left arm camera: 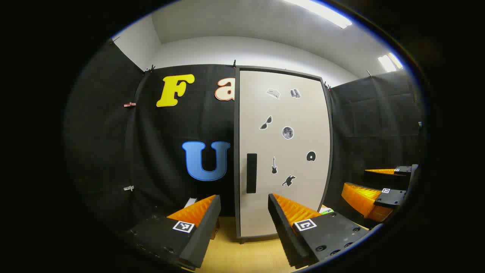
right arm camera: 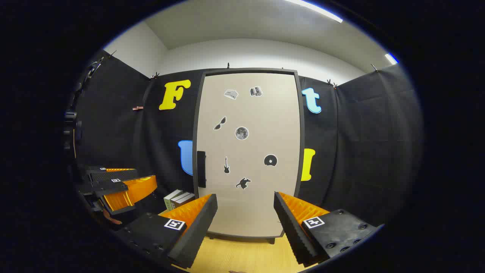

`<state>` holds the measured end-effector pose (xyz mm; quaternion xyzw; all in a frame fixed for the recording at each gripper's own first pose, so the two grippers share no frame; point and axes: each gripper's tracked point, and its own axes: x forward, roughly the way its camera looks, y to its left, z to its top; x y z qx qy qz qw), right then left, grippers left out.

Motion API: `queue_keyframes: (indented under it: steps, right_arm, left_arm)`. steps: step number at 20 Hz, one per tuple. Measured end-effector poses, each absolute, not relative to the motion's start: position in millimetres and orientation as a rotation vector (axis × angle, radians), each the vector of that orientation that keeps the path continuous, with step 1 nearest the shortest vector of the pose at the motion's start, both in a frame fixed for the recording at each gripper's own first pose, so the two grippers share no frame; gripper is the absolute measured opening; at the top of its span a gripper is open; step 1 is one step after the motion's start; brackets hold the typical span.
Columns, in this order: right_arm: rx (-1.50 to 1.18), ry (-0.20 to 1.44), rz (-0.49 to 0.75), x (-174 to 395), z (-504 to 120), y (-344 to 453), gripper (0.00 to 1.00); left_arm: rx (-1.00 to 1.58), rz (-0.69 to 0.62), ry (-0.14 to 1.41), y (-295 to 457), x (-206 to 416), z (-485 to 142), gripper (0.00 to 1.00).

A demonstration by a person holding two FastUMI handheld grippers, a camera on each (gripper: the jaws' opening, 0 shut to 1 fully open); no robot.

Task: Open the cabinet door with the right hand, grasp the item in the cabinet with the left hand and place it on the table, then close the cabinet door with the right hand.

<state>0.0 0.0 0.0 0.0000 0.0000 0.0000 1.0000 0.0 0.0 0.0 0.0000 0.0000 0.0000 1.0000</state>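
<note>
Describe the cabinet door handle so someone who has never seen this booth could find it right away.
Find the tall pale cabinet door standing on the wooden table against the black cloth wall. The handle is on the door's left edge, a little below mid-height. It is a plain dark upright bar, larger than the small picture stickers scattered over the door.

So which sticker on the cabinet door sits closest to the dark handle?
The guitar sticker, just right of the handle at about its height; the cat, disc, moon and sunglasses stickers sit farther off on the cabinet door.
</note>
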Motion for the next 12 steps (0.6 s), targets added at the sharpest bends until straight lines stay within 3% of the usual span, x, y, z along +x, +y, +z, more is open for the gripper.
queue_keyframes:
  steps: [12]
  right_arm:
    - [0.008, 0.007, -0.004, -3.2, -2.5, 12.0, 0.97]
  left_arm:
    - [-0.011, -0.02, 0.004, 10.2, -1.9, -1.9, 0.81]
